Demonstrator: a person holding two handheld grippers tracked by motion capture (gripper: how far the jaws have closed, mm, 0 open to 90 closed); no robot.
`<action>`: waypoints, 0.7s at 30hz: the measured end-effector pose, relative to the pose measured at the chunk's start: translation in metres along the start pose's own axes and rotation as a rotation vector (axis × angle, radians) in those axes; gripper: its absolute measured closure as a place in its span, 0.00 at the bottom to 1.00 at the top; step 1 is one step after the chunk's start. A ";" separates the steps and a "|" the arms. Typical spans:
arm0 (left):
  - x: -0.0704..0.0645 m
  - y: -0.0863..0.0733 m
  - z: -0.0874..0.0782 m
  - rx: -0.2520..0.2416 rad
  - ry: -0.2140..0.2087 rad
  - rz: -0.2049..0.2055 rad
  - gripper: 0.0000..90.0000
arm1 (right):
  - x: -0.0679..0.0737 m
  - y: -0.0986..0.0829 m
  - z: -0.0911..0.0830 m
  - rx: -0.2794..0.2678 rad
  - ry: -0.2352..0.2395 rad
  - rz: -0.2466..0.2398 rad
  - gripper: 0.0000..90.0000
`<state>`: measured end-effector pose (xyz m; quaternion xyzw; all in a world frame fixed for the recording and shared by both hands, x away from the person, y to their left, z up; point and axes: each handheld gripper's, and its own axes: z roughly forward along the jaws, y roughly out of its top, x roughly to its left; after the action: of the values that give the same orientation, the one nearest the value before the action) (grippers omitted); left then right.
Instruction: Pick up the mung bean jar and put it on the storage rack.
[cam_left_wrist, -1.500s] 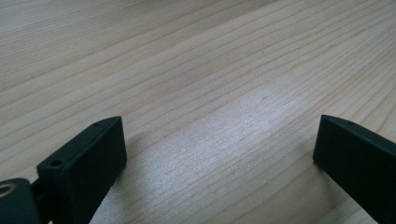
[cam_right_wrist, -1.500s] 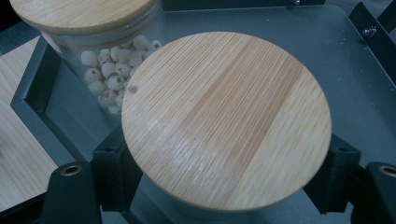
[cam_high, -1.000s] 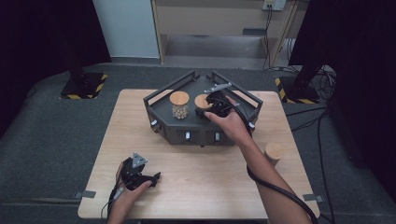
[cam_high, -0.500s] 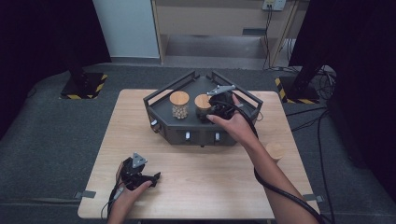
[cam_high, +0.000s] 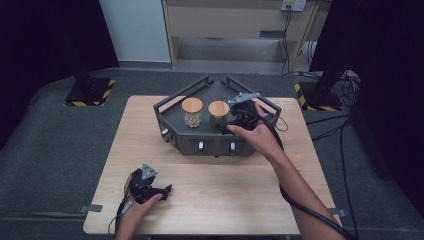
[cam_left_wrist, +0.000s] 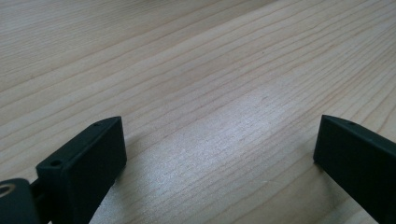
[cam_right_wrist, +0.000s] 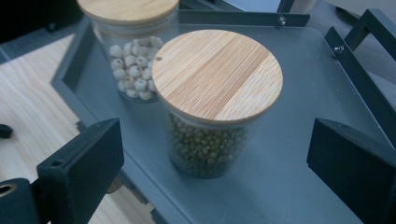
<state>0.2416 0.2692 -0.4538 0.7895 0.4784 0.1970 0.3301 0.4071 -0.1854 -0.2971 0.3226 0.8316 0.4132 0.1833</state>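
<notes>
On a dark grey tray (cam_high: 212, 141) at the back of the wooden table (cam_high: 225, 195) stand two glass jars with round wooden lids. The left jar (cam_high: 192, 112) holds white beads (cam_right_wrist: 133, 74); the right jar (cam_high: 218, 111) holds green beans (cam_right_wrist: 205, 149). My right gripper (cam_high: 229, 125) is open just right of the green-bean jar. In the right gripper view its jaws (cam_right_wrist: 215, 154) stand wide on either side of that jar, clear of the glass. My left gripper (cam_high: 162, 192) rests near the table's front left, open over bare wood (cam_left_wrist: 219, 154), holding nothing.
The tray has raised rails (cam_right_wrist: 359, 88) around its back and sides and small knobs (cam_high: 200, 145) on its front wall. A pale round object (cam_high: 298, 161) lies on the table at the right, partly hidden by the right forearm. A cable trails from each gripper.
The right gripper has drifted slightly to the right beside the green-bean jar. The jars and the left gripper have not moved.
</notes>
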 end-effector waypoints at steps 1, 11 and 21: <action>0.000 0.000 0.000 0.000 0.000 0.000 0.01 | -0.001 -0.001 -0.002 -0.004 0.003 0.002 0.04; 0.000 0.000 0.000 0.000 0.001 0.000 0.01 | -0.004 -0.004 -0.017 -0.009 -0.006 0.006 0.05; 0.000 0.000 0.000 0.000 0.001 0.000 0.01 | -0.007 -0.004 -0.036 -0.004 -0.028 -0.007 0.06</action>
<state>0.2417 0.2688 -0.4538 0.7894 0.4788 0.1974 0.3297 0.3901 -0.2120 -0.2790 0.3252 0.8291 0.4098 0.1972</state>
